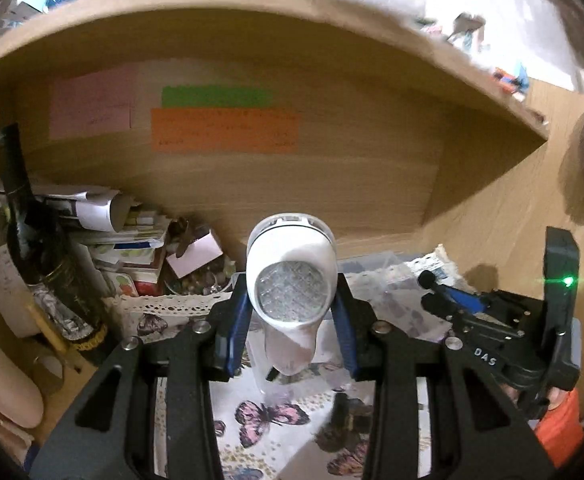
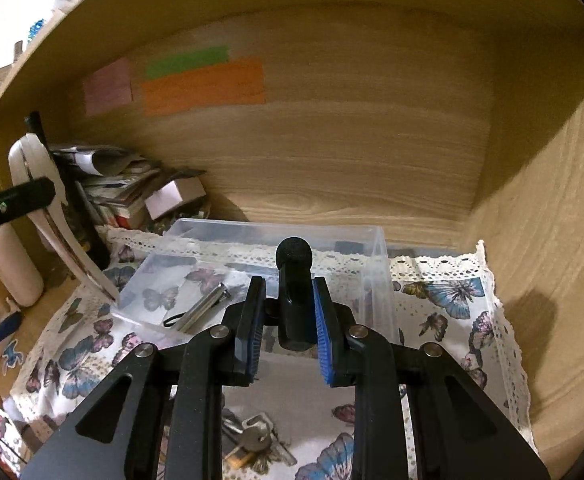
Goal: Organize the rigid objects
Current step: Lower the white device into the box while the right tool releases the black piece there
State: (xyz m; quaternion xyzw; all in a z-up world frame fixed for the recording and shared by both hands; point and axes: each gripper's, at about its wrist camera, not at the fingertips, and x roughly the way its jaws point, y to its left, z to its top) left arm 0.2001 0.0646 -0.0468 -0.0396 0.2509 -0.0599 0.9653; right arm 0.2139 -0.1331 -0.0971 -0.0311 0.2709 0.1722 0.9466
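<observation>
Wooden shelf walls (image 2: 332, 140) with coloured paper notes (image 1: 224, 130) frame our work over a butterfly-print cloth (image 2: 448, 292). Our left gripper (image 1: 292, 320) clasps a white lint shaver (image 1: 291, 276), raised above the cloth. Our right gripper (image 2: 288, 320) is clamped on a small black microphone (image 2: 294, 280), near a clear plastic box (image 2: 276, 236) holding a metal tube (image 2: 204, 308). Keys (image 2: 252, 440) lie nearer us.
</observation>
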